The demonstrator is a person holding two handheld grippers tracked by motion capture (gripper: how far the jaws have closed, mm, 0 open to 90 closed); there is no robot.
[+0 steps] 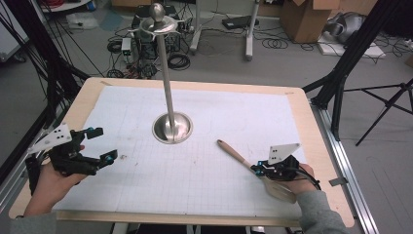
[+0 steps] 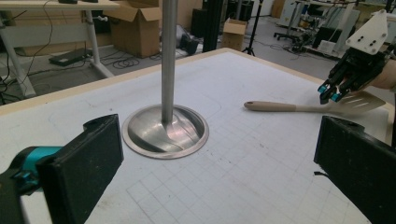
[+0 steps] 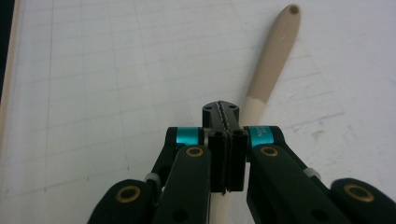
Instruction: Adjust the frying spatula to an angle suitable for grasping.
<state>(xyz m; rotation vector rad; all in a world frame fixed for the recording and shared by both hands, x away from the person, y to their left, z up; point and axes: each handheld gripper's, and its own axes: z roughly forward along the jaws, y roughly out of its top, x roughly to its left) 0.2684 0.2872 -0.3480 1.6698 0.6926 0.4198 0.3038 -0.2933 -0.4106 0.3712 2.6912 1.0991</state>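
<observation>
In the high view, the right gripper (image 1: 257, 169) hovers over the spatula (image 1: 243, 161) lying on the table (image 1: 302, 112), nothing lifted yet. The left gripper view shows the left gripper (image 2: 210, 163) spread wide and empty near the metal stand (image 2: 166, 130). In the right gripper view the jaws are pressed together above the handle, so the grasp remains to do.

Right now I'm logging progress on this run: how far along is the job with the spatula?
Early. The spatula lies flat on the table mat, apart from the metal stand. The right gripper sits over its handle with jaws closed together, apparently above it rather than around it. The left gripper is open and holds nothing. Gripping, lifting and placing all look still to come.
</observation>
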